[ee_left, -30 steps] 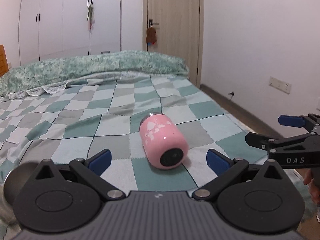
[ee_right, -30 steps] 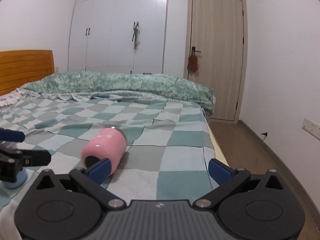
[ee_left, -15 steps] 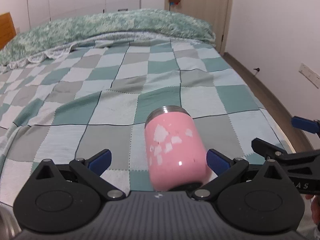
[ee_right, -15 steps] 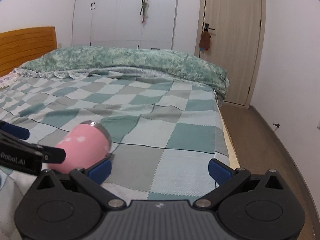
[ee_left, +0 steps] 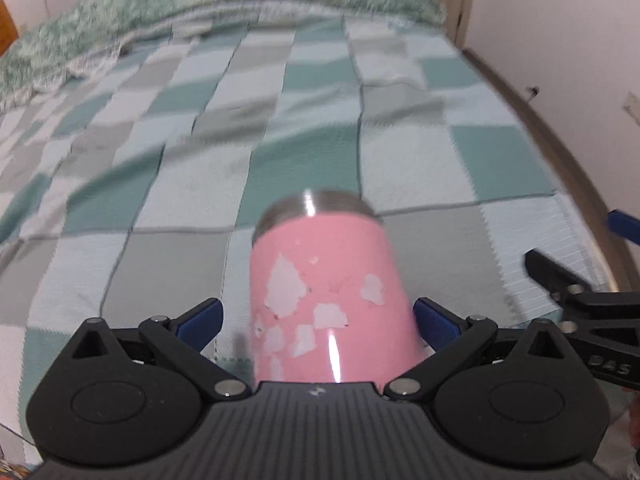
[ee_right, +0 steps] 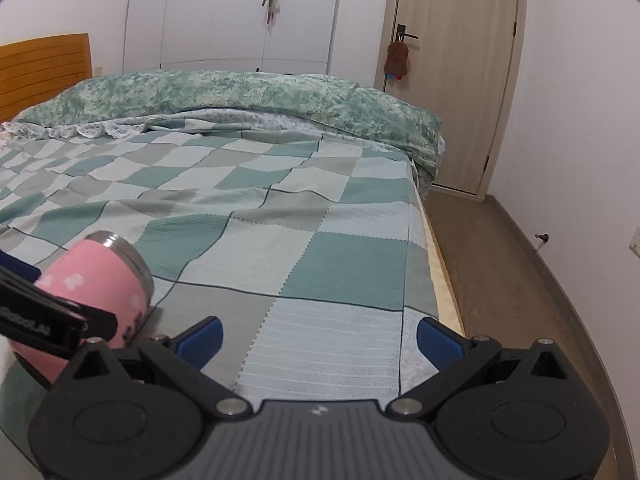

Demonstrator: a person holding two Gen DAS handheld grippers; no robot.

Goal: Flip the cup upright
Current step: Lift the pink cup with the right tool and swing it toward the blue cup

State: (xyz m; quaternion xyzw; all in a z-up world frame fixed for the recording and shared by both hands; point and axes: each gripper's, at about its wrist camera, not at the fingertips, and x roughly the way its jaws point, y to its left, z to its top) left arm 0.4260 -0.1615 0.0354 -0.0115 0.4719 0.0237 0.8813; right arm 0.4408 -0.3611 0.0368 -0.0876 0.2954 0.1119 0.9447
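A pink cup with white flecks and a steel rim lies on its side on the checked bedspread, rim pointing away from me. My left gripper is open with the cup between its blue pads; the right pad touches or nearly touches the cup, the left pad stands apart. The cup also shows at the lower left of the right wrist view, partly behind the left gripper's finger. My right gripper is open and empty over the bedspread, to the right of the cup.
The checked bedspread covers the bed, with a rolled green duvet at the far end. The bed's right edge drops to the floor. A door and wardrobes stand behind.
My left gripper has moved forward and tilted down, so the cup now sits deep between its open fingers. The right gripper has barely moved.
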